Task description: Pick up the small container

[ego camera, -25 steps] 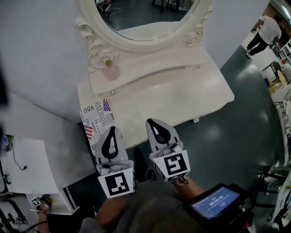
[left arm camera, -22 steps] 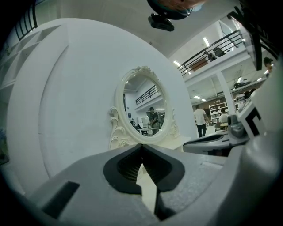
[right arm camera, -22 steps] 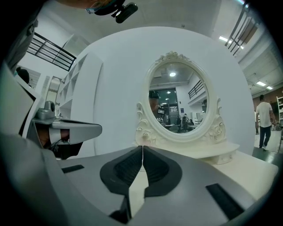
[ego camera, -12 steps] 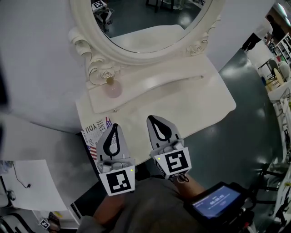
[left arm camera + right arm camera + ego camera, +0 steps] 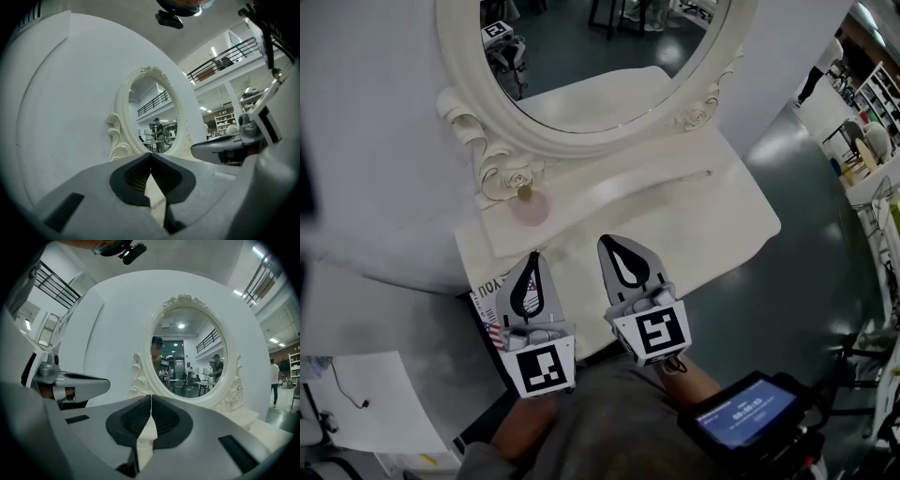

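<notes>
Head view | left gripper [image 5: 532, 256], right gripper [image 5: 607, 240] closed, empty — over vanity [image 5: 712, 220] front edge | small container [image 5: 528, 208] on rear shelf [image 5: 614, 187], apart

Soft, even indoor light; pale glare on the floor [image 5: 769, 145] at upper right. Both gripper views bulge like a fisheye, corners black.

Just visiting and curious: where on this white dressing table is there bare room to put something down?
Free: the right half of the white tabletop, and the raised shelf under the oval mirror, right of the small pink round bottle. Crowded: the front-left corner, by the newsprint-patterned sheet.
</notes>
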Demonstrator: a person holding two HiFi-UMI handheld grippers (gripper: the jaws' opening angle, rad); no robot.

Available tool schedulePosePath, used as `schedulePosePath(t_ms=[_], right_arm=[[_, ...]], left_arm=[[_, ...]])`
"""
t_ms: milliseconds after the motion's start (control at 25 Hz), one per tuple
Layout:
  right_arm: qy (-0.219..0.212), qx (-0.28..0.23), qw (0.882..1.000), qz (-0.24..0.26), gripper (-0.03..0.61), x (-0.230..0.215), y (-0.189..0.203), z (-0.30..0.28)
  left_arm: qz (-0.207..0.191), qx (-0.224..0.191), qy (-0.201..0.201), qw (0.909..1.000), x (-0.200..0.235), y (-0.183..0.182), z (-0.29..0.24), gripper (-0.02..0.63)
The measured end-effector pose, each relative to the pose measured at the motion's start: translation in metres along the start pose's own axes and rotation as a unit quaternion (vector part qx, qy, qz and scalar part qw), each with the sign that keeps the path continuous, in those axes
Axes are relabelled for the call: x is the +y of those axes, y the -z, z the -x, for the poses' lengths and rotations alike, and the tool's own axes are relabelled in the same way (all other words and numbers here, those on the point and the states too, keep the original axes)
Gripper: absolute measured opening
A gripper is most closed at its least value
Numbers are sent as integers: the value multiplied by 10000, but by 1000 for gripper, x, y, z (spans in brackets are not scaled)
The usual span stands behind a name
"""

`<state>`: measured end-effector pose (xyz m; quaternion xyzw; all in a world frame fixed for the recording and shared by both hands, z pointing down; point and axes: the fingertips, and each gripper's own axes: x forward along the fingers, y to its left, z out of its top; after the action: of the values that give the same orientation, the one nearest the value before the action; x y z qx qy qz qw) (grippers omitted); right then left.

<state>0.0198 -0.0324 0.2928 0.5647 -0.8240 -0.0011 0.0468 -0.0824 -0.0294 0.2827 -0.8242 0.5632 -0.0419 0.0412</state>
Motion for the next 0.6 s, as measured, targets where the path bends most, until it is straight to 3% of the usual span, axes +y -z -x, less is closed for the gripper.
schedulePosePath(t_ms=[600], right_arm=[[-248,176,9994,-181,15,-45,16,-53]], left_arm=[[24,170,-270,9995,7,12,-67,15]])
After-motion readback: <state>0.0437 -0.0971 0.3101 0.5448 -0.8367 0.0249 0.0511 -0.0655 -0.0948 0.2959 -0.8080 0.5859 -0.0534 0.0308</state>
